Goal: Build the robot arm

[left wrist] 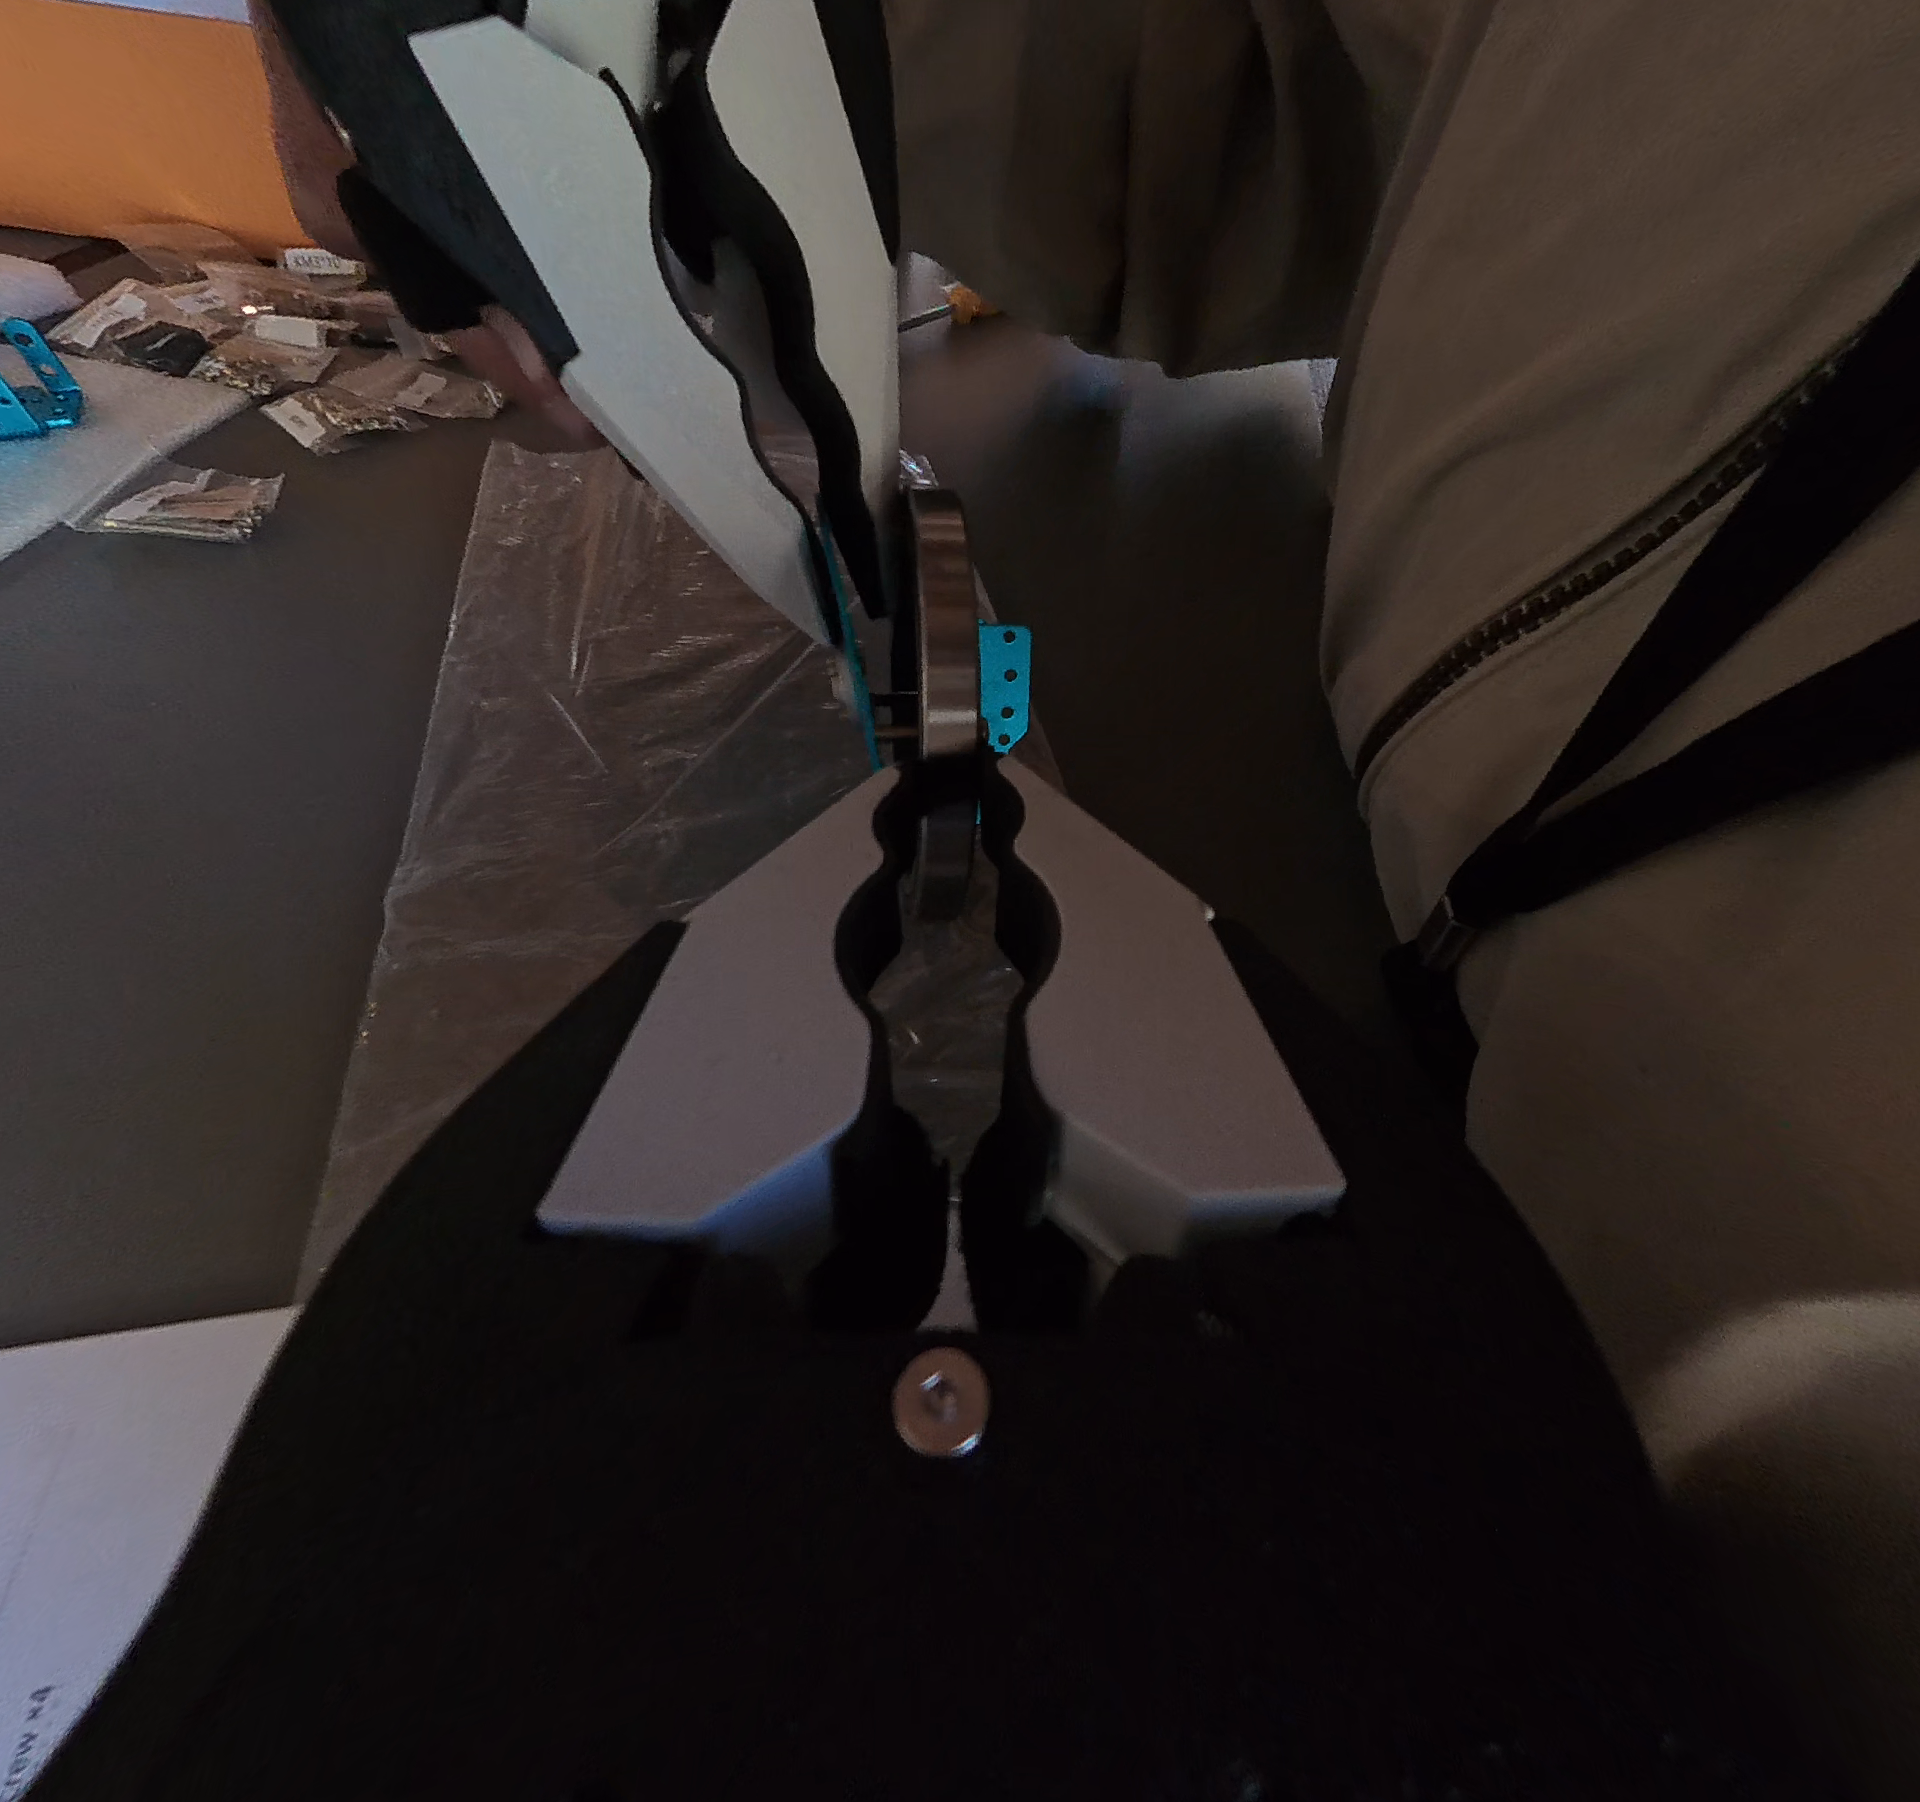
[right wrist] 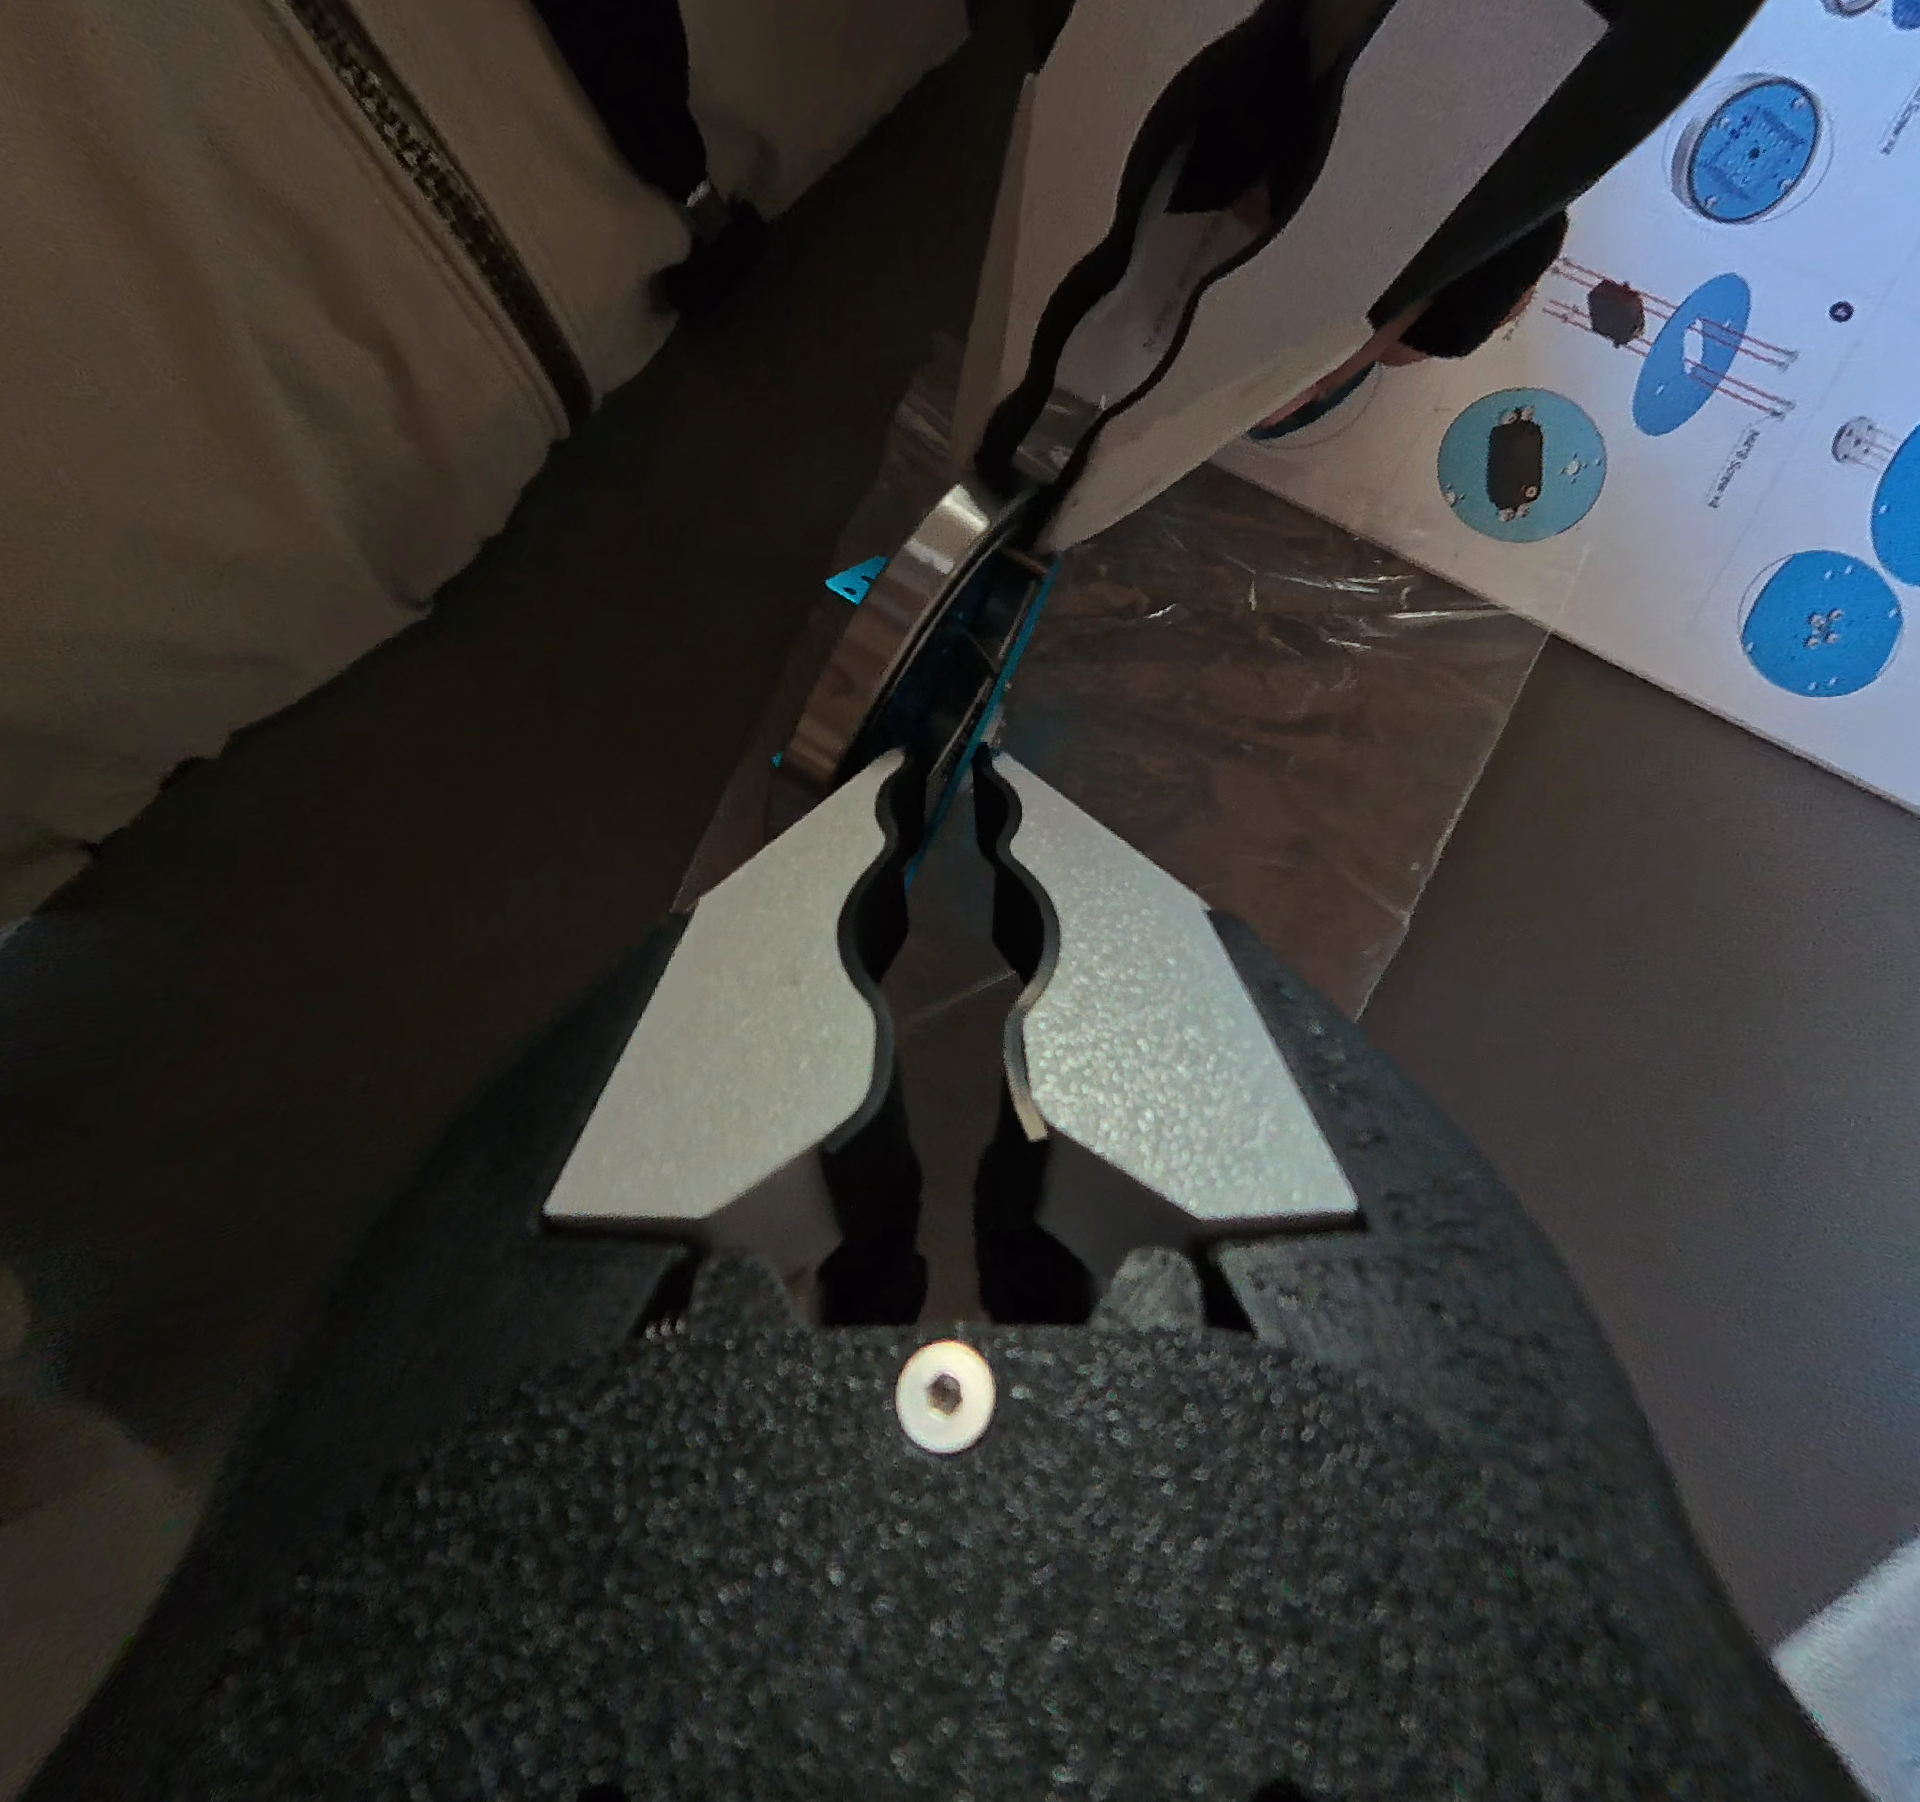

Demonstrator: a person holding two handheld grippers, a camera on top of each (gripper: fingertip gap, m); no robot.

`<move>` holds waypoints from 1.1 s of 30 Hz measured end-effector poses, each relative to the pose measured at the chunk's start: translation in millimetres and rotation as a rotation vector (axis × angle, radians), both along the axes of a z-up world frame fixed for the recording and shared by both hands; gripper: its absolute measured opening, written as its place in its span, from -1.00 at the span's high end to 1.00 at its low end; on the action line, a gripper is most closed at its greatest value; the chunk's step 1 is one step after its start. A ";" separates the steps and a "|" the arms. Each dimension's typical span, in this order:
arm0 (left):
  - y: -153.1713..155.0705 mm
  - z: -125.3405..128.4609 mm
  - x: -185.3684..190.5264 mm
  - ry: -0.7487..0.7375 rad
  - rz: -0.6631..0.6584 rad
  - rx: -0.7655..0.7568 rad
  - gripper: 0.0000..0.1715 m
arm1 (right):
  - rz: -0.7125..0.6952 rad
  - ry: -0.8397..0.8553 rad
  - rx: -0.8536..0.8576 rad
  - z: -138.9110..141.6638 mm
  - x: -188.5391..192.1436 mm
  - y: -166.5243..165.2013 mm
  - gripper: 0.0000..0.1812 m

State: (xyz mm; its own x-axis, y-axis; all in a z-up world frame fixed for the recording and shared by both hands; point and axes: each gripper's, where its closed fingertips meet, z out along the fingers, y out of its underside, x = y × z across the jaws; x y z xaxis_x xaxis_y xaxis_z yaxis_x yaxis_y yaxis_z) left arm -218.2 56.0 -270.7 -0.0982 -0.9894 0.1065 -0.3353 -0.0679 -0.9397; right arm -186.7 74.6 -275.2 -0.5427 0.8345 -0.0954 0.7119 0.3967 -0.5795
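Note:
A small assembly is held above the table: a silver metal ring point(left wrist: 940, 630), a thin blue plate point(left wrist: 831, 568) joined beside it, and a blue perforated bracket point(left wrist: 1006, 687) on the ring's far side. My left gripper point(left wrist: 943, 786) is shut on the ring's edge from below. My right gripper point(left wrist: 852, 609) comes in from the upper left, shut on the blue plate. In the right wrist view my right gripper point(right wrist: 945, 776) pinches the blue plate point(right wrist: 1003, 672). The left gripper point(right wrist: 1029, 505) holds the ring point(right wrist: 914, 599) from above. The bracket point(right wrist: 857, 576) shows only as a blue corner.
A clear plastic sheet point(left wrist: 623, 713) lies on the dark table under the assembly. Several small bags of hardware point(left wrist: 312, 370), another blue part point(left wrist: 26, 370) and an orange box point(left wrist: 125, 121) are at the left. A printed sheet with diagrams point(right wrist: 1714, 402) lies nearby. A person's beige jacket point(left wrist: 1558, 298) is close. My right fingertips sit around 5 centimeters from my left ones.

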 end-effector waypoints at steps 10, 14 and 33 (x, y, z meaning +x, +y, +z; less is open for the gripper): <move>-0.5 -0.4 -0.3 0.000 -0.004 -0.006 0.87 | 0.032 -0.006 -0.169 1.9 2.3 -4.4 0.87; 0.5 -0.9 -0.8 0.001 0.001 -0.007 0.87 | 0.036 -0.030 -0.245 3.1 2.8 -3.9 0.86; 1.8 -2.5 -2.3 0.009 0.008 -0.012 0.87 | 0.055 -0.071 -0.789 38.6 9.3 -16.1 0.49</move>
